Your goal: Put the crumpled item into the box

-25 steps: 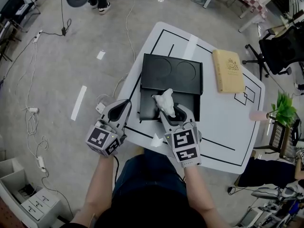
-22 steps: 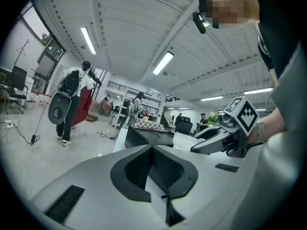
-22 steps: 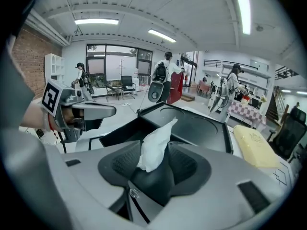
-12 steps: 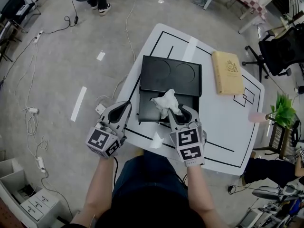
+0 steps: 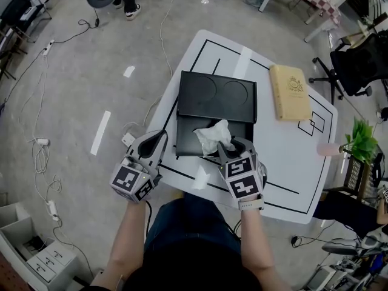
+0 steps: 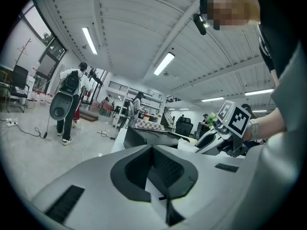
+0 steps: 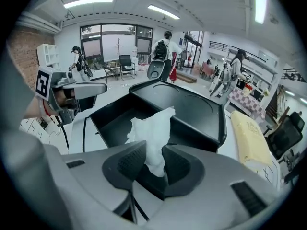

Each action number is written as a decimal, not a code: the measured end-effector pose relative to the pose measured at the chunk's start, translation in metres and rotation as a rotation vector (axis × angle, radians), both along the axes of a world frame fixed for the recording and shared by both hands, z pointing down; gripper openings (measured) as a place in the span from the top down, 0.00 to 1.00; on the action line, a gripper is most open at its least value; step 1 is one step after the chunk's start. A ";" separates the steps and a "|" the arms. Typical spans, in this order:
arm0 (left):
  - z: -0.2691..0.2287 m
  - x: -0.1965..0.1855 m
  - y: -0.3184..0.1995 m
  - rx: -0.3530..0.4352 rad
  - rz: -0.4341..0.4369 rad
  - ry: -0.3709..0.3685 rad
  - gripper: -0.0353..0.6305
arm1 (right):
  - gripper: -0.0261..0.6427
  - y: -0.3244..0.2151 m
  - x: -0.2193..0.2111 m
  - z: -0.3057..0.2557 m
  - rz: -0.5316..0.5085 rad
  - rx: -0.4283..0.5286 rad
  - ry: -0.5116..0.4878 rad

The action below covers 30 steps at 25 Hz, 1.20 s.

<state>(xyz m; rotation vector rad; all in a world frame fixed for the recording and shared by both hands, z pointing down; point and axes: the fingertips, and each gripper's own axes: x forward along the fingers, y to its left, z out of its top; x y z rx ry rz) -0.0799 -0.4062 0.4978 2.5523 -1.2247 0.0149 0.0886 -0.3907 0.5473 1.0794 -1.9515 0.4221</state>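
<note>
Head view: white table (image 5: 285,156) w/ black line markings. Black box (image 5: 188,132) sits on it, lid swung open to the far side. Tan book (image 5: 291,91) lies to the box's right, well apart. R gripper (image 5: 233,144) is at the box's near-right edge, tilted down. Crumpled item (image 5: 213,137), white and paper-like, sticks up from its jaws over the near part of the open box; it is held, not lying inside. L gripper (image 5: 162,134) is off the table's left edge, beside the box's near-left corner, touching nothing.

L gripper view: jaws clenched together, nothing between them. Box and R gripper show ahead to the right. People stand far back on the floor.

R gripper view: jaws have just been closing, w/ the crumpled item between them. Pads grasp its lower end; the rest fans up past the tips. Open box interior lies right behind and below it, looks bare. Lid behind has two round recesses. L gripper shows at far left.
</note>
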 end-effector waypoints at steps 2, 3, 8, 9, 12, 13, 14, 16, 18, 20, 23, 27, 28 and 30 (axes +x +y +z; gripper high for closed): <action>0.000 -0.001 0.000 -0.002 -0.005 0.003 0.94 | 0.79 0.001 0.000 0.003 -0.009 -0.026 0.004; 0.000 -0.001 0.000 -0.003 -0.008 0.005 0.94 | 0.80 0.002 -0.001 0.005 -0.014 -0.044 0.005; 0.001 -0.002 -0.001 -0.006 -0.014 0.009 0.94 | 0.80 0.005 -0.001 0.012 -0.030 -0.143 -0.015; 0.002 -0.002 -0.001 -0.006 -0.013 0.009 0.95 | 0.80 0.005 -0.001 0.013 -0.030 -0.156 -0.021; 0.002 -0.002 -0.002 -0.005 -0.009 0.011 0.94 | 0.80 0.003 -0.001 0.010 -0.020 -0.142 -0.032; 0.002 -0.001 -0.002 -0.004 -0.007 0.012 0.94 | 0.80 0.002 0.000 0.009 -0.016 -0.121 -0.025; 0.003 -0.001 -0.002 -0.003 -0.006 0.013 0.94 | 0.78 0.001 0.002 0.008 -0.015 -0.097 -0.011; 0.003 0.000 -0.002 -0.003 -0.005 0.013 0.94 | 0.75 -0.001 0.005 0.005 -0.019 -0.054 0.023; 0.004 -0.001 -0.002 -0.005 -0.007 0.014 0.94 | 0.72 -0.004 0.008 0.001 -0.021 -0.029 0.036; 0.004 -0.001 -0.002 -0.006 -0.008 0.013 0.94 | 0.68 -0.005 0.010 -0.004 -0.014 -0.014 0.032; 0.003 -0.002 -0.002 -0.005 -0.006 0.012 0.94 | 0.68 -0.009 0.010 -0.014 -0.009 0.032 0.027; 0.004 -0.003 -0.001 -0.007 -0.007 0.011 0.94 | 0.68 -0.014 0.005 -0.018 -0.026 0.070 0.029; 0.004 -0.003 -0.001 -0.007 -0.008 0.012 0.95 | 0.68 -0.014 0.004 -0.015 -0.033 0.062 0.029; 0.002 -0.004 -0.001 -0.008 -0.011 0.009 0.94 | 0.68 -0.013 0.002 -0.010 -0.042 0.042 0.031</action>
